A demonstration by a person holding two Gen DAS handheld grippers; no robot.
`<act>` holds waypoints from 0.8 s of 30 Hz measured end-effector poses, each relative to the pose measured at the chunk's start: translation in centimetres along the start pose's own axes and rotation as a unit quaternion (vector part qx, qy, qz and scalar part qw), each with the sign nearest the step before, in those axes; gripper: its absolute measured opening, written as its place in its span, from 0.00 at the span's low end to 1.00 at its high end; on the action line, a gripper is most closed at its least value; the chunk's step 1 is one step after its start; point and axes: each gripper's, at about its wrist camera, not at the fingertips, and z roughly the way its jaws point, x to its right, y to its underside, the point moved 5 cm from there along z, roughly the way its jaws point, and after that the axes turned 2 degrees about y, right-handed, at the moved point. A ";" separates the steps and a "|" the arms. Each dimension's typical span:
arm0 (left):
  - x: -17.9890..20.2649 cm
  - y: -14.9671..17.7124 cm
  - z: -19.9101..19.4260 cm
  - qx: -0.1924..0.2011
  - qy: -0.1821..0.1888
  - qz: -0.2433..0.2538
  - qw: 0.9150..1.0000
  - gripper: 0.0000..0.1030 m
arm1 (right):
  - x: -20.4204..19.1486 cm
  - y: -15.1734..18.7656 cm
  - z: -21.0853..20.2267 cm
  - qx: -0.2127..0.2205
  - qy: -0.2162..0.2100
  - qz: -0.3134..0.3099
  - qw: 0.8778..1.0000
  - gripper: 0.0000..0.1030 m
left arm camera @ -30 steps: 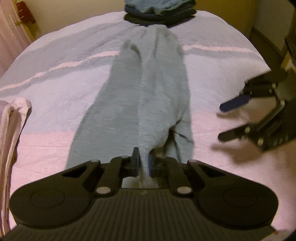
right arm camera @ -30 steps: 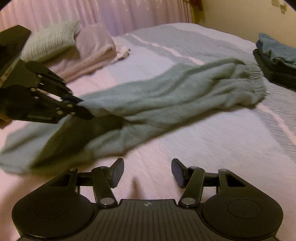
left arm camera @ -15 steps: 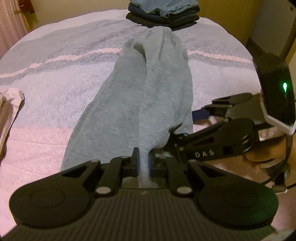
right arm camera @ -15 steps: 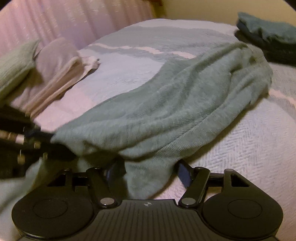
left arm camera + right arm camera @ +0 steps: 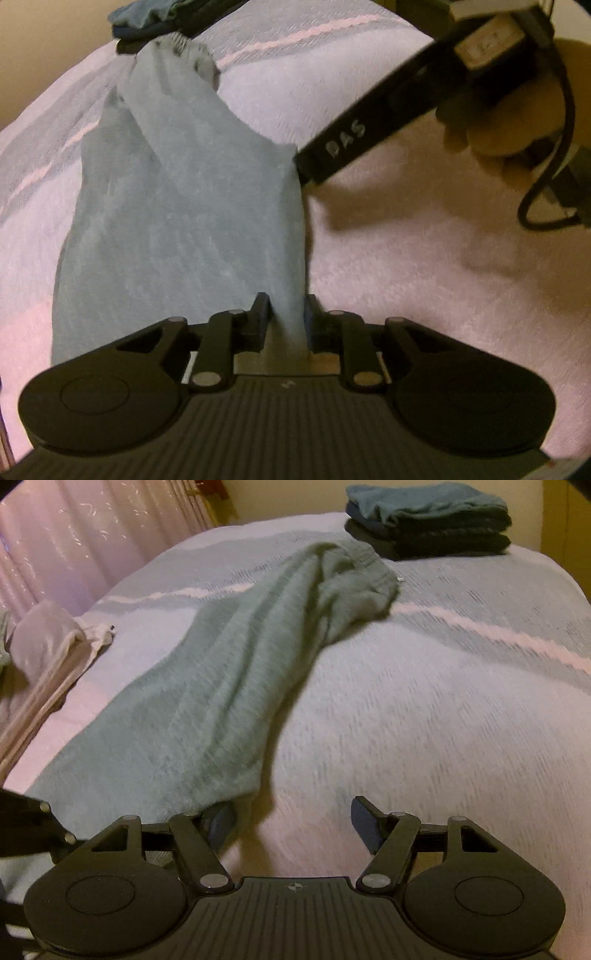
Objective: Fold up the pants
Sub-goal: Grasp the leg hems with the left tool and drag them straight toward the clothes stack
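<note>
Left gripper (image 5: 285,314) is clamped on the grey-green sweatpants (image 5: 184,206) hem; right gripper (image 5: 293,821) sits wide apart, cloth draped over its left finger.

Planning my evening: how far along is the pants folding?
Early. A folded stack already sits at the far end of the bed. The left claw grips one end of the pants; the right claw is open beside them. No cross fold yet.
</note>
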 end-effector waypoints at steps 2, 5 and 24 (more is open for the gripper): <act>-0.4 0.5 -0.5 0.004 0.004 -0.031 1.000 0.17 | 0.1 -0.1 -0.5 -0.001 0.004 -0.010 1.000 0.63; -1.1 1.0 -1.8 0.009 0.006 -0.067 0.998 0.18 | 1.0 -0.3 -1.9 -0.002 0.014 -0.010 1.000 0.63; -16.7 -8.8 0.9 0.035 -0.125 -0.224 0.966 0.40 | 6.7 -24.0 2.8 0.029 -0.152 -0.210 0.965 0.63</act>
